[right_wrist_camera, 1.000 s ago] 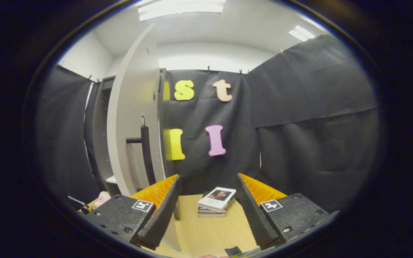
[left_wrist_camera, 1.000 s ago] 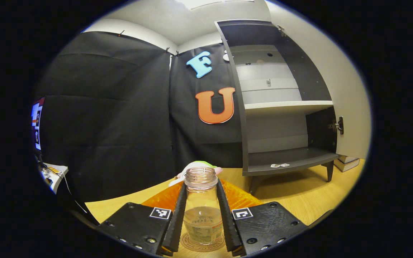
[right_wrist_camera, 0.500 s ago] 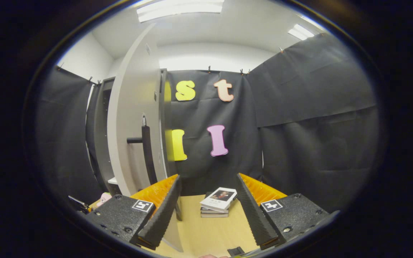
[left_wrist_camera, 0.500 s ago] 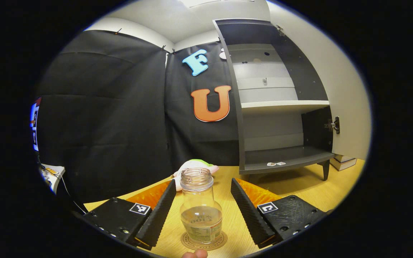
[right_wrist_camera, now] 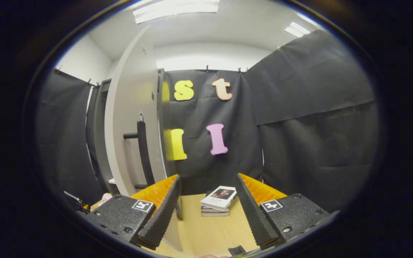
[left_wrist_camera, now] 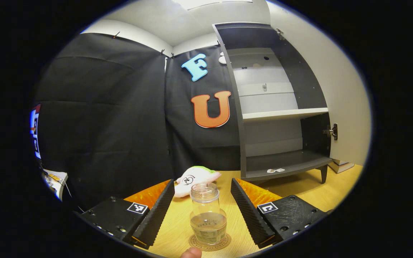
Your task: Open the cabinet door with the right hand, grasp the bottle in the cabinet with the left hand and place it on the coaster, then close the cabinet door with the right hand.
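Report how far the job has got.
Done: the door stands open, and the bottle sits upright on the coaster, clear of the open left tongs. In hand: nothing. Left: the open right tongs must shut the door by its handle.

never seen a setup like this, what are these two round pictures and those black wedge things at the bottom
Each round picture comes from a fisheye camera riding on a hand-held tool that a person carries, one in each hand. The black wedges are that tool's own two fingers, seen from behind.

In the left gripper view, the left tongs are open. Between the fingers, untouched, a clear bottle stands upright on a round coaster on the wooden table. Behind it lies a plush toy, and farther back stands the open cabinet.

In the right gripper view, the right tongs are open and hold nothing. Ahead are the swung-out cabinet door with its dark handle, and a stack of books.
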Tool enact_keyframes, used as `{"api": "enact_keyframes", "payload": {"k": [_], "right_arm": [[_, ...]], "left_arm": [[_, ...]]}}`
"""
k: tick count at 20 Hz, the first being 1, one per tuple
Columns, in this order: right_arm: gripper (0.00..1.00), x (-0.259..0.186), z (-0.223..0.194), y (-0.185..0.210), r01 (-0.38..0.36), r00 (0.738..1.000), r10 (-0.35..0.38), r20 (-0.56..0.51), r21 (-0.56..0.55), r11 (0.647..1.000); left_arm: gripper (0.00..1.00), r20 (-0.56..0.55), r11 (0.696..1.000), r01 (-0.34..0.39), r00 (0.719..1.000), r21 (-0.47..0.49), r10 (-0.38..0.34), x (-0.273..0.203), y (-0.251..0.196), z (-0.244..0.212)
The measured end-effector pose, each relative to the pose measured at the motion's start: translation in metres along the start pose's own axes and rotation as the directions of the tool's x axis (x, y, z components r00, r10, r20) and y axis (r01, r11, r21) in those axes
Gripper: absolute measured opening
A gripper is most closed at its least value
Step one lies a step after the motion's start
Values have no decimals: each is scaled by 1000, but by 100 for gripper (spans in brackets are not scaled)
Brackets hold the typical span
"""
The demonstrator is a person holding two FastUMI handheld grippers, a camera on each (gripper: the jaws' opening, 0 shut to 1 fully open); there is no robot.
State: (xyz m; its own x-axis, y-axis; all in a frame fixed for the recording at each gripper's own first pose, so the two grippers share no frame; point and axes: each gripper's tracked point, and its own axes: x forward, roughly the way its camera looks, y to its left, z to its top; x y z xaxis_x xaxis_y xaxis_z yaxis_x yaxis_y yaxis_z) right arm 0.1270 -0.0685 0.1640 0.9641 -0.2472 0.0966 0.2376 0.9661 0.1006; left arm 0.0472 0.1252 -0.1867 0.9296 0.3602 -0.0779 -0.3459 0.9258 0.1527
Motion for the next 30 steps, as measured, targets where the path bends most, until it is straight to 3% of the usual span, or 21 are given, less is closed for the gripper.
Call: {"api": "enact_keyframes", "payload": {"k": [10, 17, 23, 30], "right_arm": [[94, 9, -20, -8, -8, 1000, 8, 4, 33, 999], [94, 20, -32, -4, -42, 999, 43, -4, 74, 996], [94, 22, -18, 4, -90, 996, 89, 25, 27, 996], [94, 32, -12, 18, -119, 993, 119, 22, 8, 993]], "left_arm": [[95, 2, 996, 87, 996, 8, -87, -23, -12, 62], [96, 53, 982, 174, 984, -71, -170, -45, -36, 143], [96, 121, 970, 228, 969, -89, -216, -60, -47, 209], [96, 130, 964, 253, 962, -77, -242, -71, -52, 230]]}}
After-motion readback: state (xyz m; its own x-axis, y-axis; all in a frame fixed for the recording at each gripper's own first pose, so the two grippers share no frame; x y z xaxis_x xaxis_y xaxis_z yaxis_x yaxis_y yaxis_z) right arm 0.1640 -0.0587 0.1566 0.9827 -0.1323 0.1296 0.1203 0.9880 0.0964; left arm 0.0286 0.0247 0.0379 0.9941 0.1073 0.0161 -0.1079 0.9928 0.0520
